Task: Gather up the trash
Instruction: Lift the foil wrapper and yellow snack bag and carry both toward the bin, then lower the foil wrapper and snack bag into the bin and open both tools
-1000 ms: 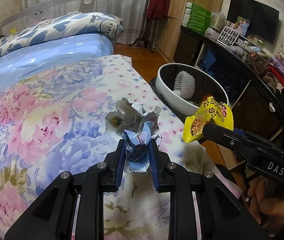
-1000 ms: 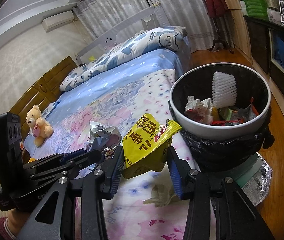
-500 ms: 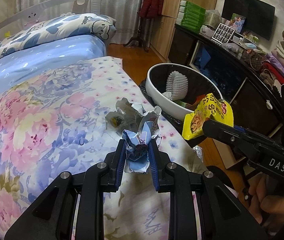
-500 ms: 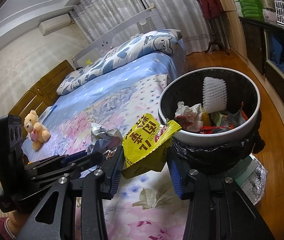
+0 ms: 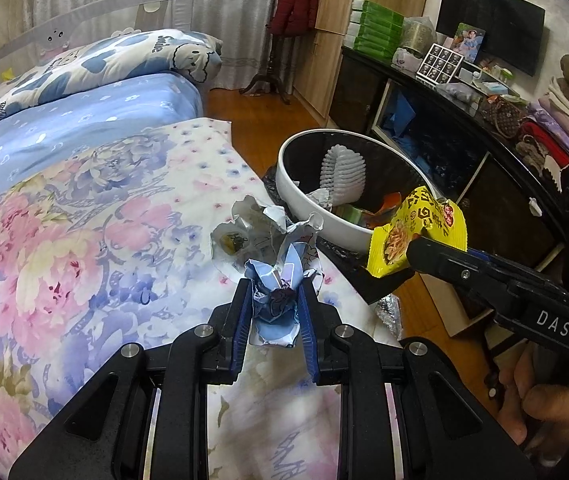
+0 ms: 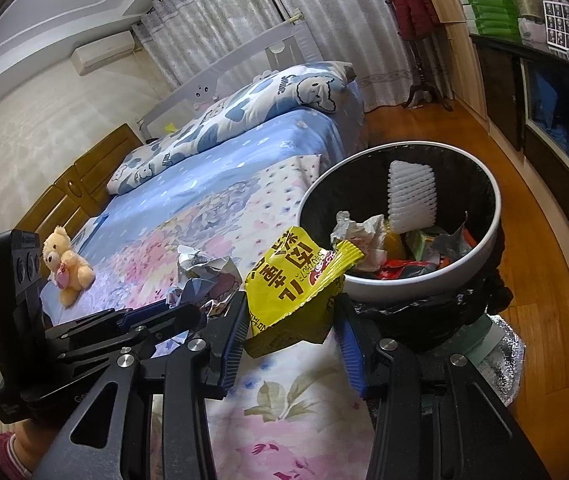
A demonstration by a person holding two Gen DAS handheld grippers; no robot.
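The left gripper (image 5: 274,312) was clamped on a crumpled blue-and-white wrapper (image 5: 276,300), held above the floral bedspread (image 5: 84,248). The right gripper (image 6: 290,320) was closed on a yellow snack packet (image 6: 292,280) printed with black Korean characters and a red oval mark; the lettering was too distorted to read. In the left wrist view the white letters "DAS" showed on the right gripper's black arm (image 5: 548,326).

Just beyond the left gripper's fingers, a further crumpled silver and white wrapper (image 5: 252,232) lay on the bedspread near its edge. The yellow packet hung just short of the white rim of the trash bin (image 6: 480,252), which stood beside the bed. The bin was lined with a black bag and held a white ridged item (image 6: 412,196), crumpled paper and red and green wrappers.

Farther off, a teddy bear (image 6: 64,264) sat on the bed. The cartoon-print quilt (image 5: 124,56) bore the word "Smile".
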